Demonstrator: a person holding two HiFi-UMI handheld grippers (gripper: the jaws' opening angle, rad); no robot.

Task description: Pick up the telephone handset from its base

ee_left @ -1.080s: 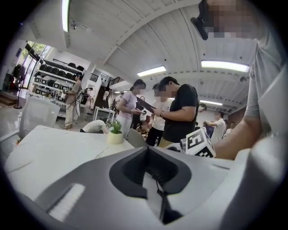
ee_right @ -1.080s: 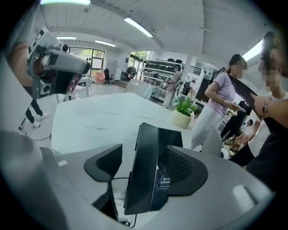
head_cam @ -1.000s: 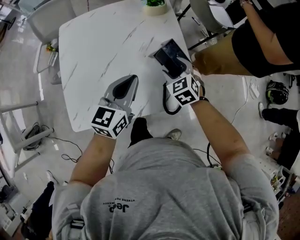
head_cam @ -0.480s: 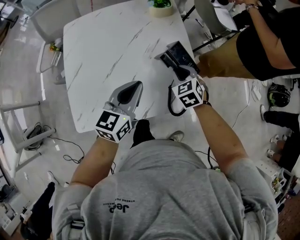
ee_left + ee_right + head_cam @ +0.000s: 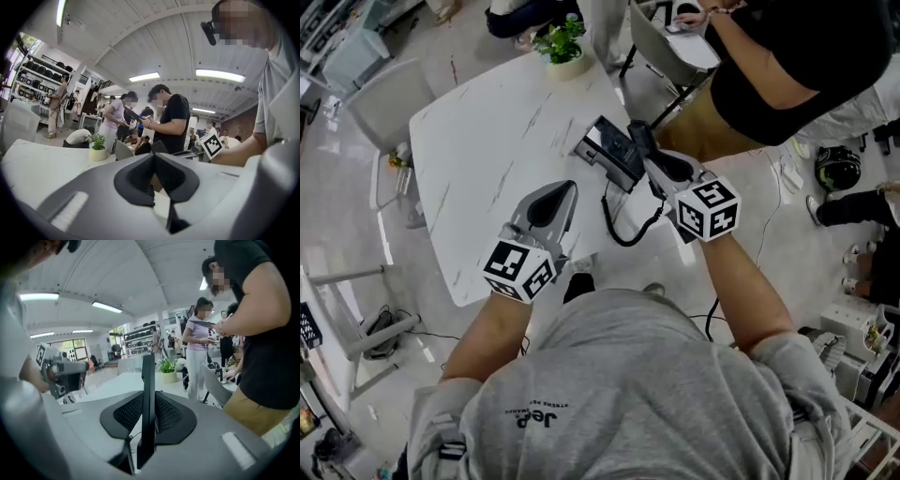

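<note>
Just off the base [image 5: 605, 150], handset [image 5: 148, 380] edge-on between closing jaws of right gripper [image 5: 664, 169], gripped

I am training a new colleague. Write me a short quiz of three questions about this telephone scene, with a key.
1. What stands between the jaws of the right tool? A) the base B) the handset C) nothing
2. True or false: the left tool grips the coiled cord.
3. Fill in: at the far edge of the table stands a potted ___.

Key: 1 B, the jaws are closing on it. 2 false, it is shut and empty. 3 plant.
</note>
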